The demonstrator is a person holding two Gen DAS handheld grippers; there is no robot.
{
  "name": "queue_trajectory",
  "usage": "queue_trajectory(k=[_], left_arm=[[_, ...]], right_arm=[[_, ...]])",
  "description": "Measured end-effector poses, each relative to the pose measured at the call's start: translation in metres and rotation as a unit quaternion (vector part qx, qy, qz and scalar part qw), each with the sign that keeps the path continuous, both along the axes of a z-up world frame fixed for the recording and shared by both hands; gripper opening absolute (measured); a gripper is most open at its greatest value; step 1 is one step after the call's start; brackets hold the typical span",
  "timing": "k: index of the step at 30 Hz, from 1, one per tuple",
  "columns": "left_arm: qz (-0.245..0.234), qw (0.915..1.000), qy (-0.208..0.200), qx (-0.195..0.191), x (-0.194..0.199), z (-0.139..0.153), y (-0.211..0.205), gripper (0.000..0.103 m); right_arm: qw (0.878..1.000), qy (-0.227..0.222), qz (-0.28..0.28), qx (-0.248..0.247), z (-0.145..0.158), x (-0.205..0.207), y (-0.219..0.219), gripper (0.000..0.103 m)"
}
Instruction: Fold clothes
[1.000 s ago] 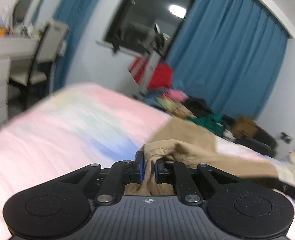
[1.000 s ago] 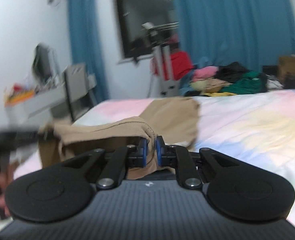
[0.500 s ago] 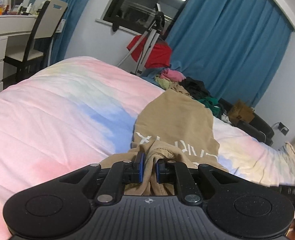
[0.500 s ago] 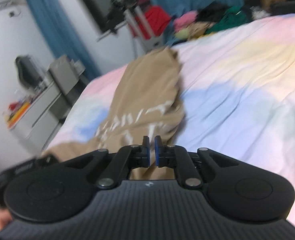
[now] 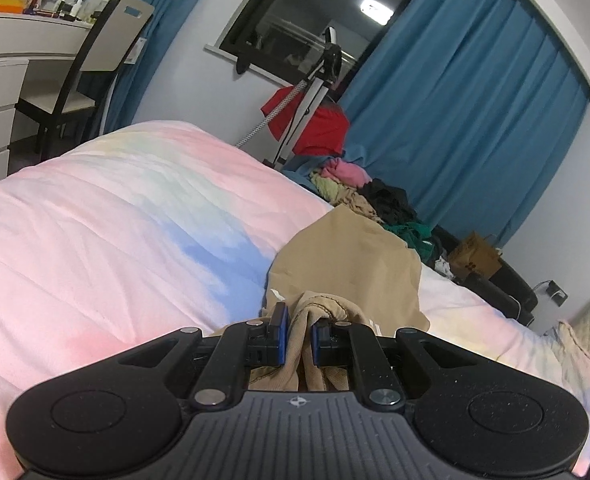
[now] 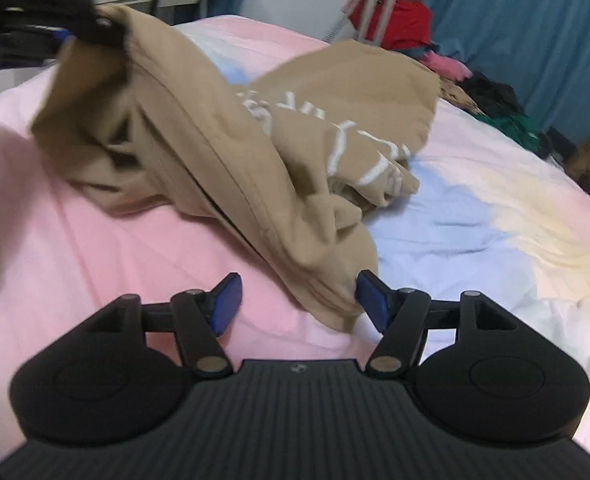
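Two hand-held grippers work over one tan garment (image 6: 223,128) that lies rumpled across a bed (image 6: 475,216) covered in pink, blue and pale yellow. In the left wrist view the left hand-held gripper (image 5: 298,330) sits at the lower centre of the frame, its blue pads pressed in on a bunched, hemmed edge of the tan cloth (image 5: 351,264), which runs away from the fingers toward the centre of the frame. In the right wrist view the right hand-held gripper (image 6: 299,300) has its fingers spread wide with nothing pinched; a fold of the garment droops between them, and it touches or nearly touches the right-hand pad (image 6: 369,296). White lettering (image 6: 355,152) shows on the cloth near the middle of that frame. At the upper left of the same view the left tool (image 6: 55,16) appears, blurred, lifting a corner of the garment off the bed. Toward the upper right, beyond the bed, lie a heap of mixed clothes (image 5: 367,188) and blue curtains (image 5: 475,128)
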State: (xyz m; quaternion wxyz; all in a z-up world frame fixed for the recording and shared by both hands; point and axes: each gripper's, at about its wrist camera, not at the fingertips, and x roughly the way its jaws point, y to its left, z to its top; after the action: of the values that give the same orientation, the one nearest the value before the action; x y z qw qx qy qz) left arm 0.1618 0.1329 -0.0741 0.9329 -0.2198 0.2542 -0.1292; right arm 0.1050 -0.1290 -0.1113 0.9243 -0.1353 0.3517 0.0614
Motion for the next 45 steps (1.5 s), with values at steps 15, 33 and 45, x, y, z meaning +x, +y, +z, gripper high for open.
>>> queue_trajectory(k=[15, 33, 45], left_arm=[[-0.02, 0.9994, -0.017, 0.025, -0.007, 0.003, -0.013, 0.012], [-0.03, 0.9984, -0.041, 0.026, -0.015, 0.021, 0.001, 0.012], [-0.065, 0.9879, -0.101, 0.098, -0.04, 0.053, 0.009, 0.034]], right_arm=[[0.942, -0.054, -0.152, 0.296, 0.018, 0.017, -0.093, 0.069], [0.931, -0.224, -0.088, 0.273, 0.061, -0.02, -0.073, 0.008], [0.931, -0.219, -0.064, 0.284, 0.082, -0.02, -0.081, 0.008]])
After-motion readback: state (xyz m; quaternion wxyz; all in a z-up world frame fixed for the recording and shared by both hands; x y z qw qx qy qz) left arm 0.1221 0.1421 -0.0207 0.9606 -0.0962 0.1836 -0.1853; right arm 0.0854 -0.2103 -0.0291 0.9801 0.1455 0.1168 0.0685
